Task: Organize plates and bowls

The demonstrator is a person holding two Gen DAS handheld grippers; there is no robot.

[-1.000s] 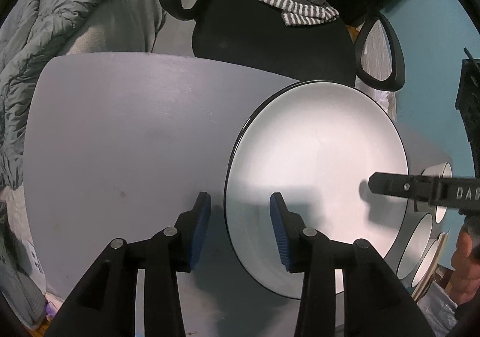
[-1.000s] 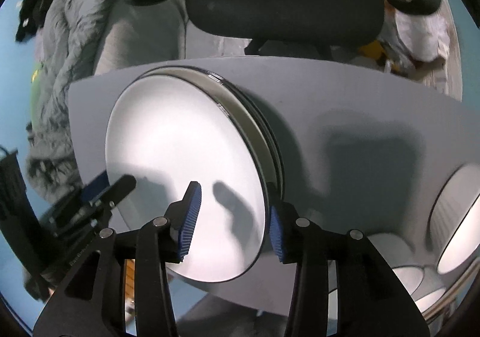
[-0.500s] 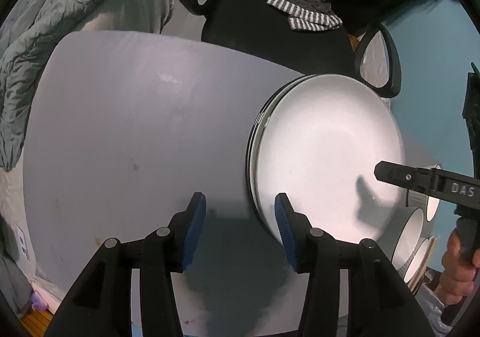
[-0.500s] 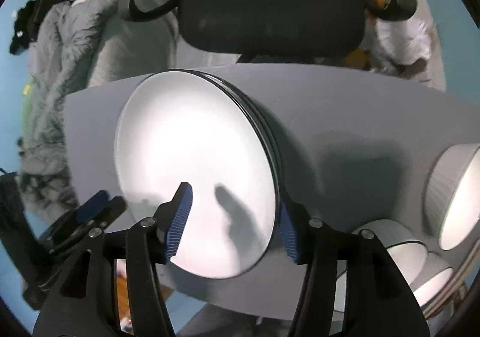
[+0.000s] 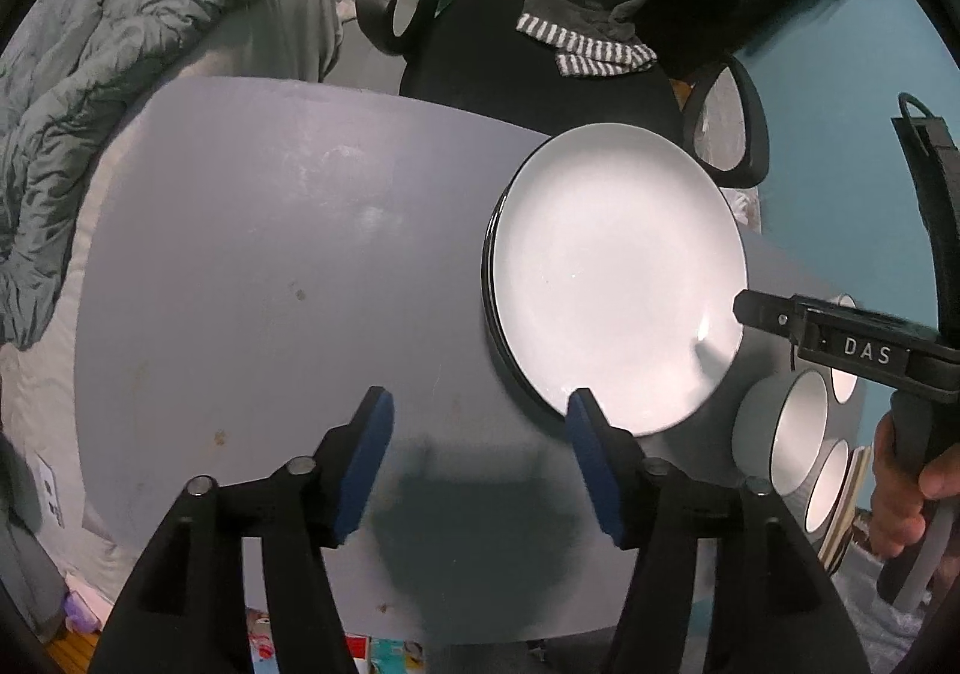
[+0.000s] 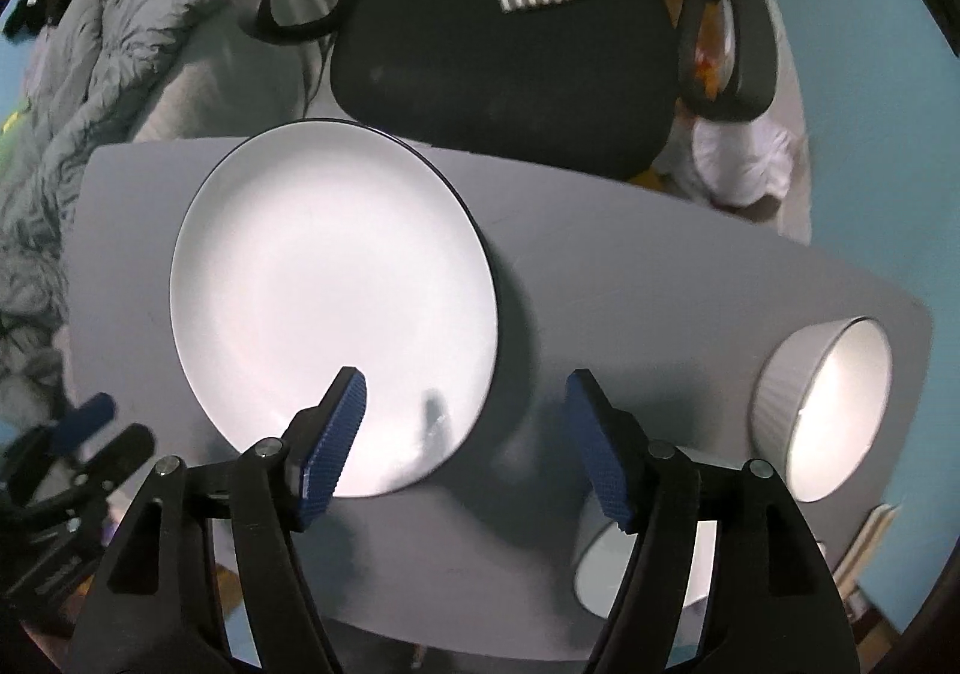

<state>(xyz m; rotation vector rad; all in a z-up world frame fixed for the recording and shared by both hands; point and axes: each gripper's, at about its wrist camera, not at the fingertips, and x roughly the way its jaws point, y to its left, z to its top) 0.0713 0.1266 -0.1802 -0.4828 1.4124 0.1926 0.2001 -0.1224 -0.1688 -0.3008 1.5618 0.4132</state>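
Now we hold our left tool apart over bare surface; right of it lie stacked plates, then our right tool, also apart, with bowls far right.

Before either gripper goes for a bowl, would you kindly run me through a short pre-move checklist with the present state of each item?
1. Left gripper open and holding nothing: ok.
2. Right gripper open and holding nothing: ok.
3. Top plate lying flat on the plate beneath it, dark rims lined up along the left edge: ok.
4. Plate stack wholly on the table: ok in the left wrist view.
5. Bowls on their sides, openings showing: ok for a rim grasp.
6. Number of bowls to gather: cannot tell, some are hidden behind the right gripper.
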